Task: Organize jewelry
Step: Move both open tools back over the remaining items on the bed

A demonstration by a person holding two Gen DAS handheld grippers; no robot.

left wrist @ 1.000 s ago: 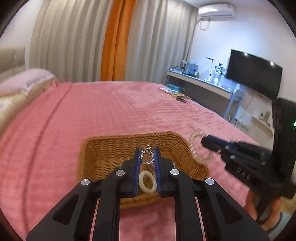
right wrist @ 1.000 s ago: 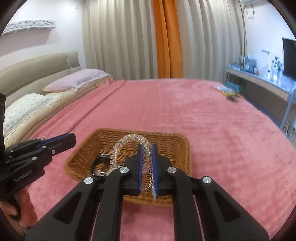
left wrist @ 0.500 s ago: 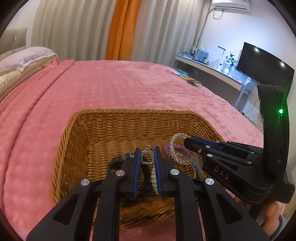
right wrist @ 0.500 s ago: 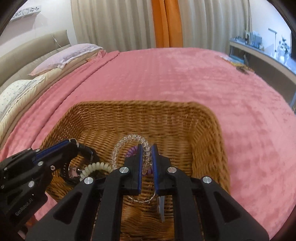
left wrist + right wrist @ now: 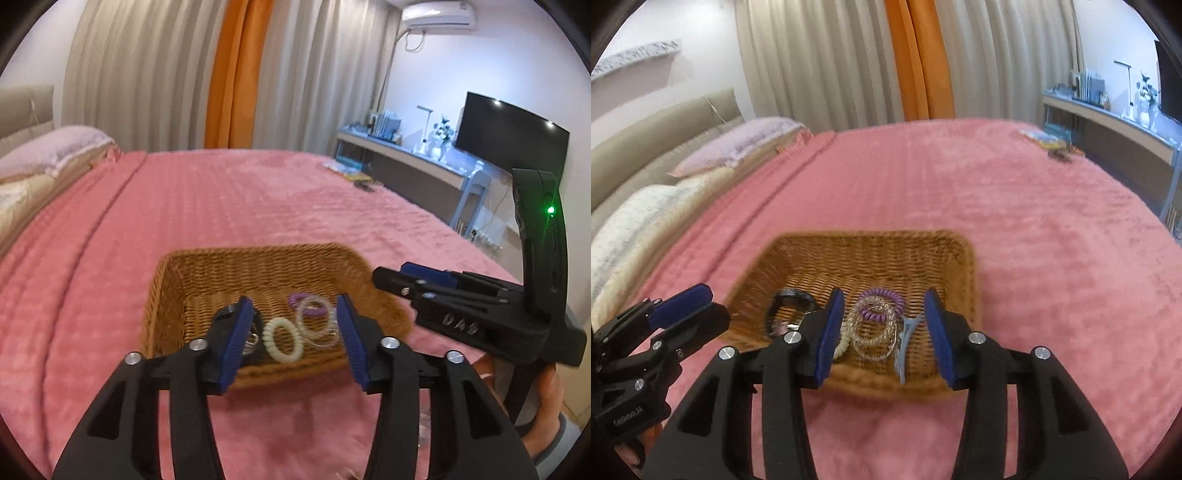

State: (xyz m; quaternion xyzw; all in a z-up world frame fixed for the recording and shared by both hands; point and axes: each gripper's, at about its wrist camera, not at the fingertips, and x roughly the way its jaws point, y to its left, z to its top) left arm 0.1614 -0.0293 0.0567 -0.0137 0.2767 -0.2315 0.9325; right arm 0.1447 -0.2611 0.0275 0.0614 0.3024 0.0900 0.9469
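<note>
1. We see a woven wicker basket (image 5: 964,258), rough and matt.
2. The pink bedspread (image 5: 1034,229) under it looks like plush, quilted cloth.
3. The clear spiral hair tie (image 5: 873,334) is glossy plastic; the purple spiral hair tie (image 5: 886,295) looks smoother.
4. The left gripper (image 5: 293,341) is matt black plastic with shiny metal screws and ribbed blue pads (image 5: 236,343).

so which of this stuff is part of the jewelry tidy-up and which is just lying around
Part of the job:
basket
purple coil
clear coil
cream coil
black ring
blue clip
left gripper, open
right gripper, open

Just lying about:
pillows
TV
desk
items at the bed's far corner
</note>
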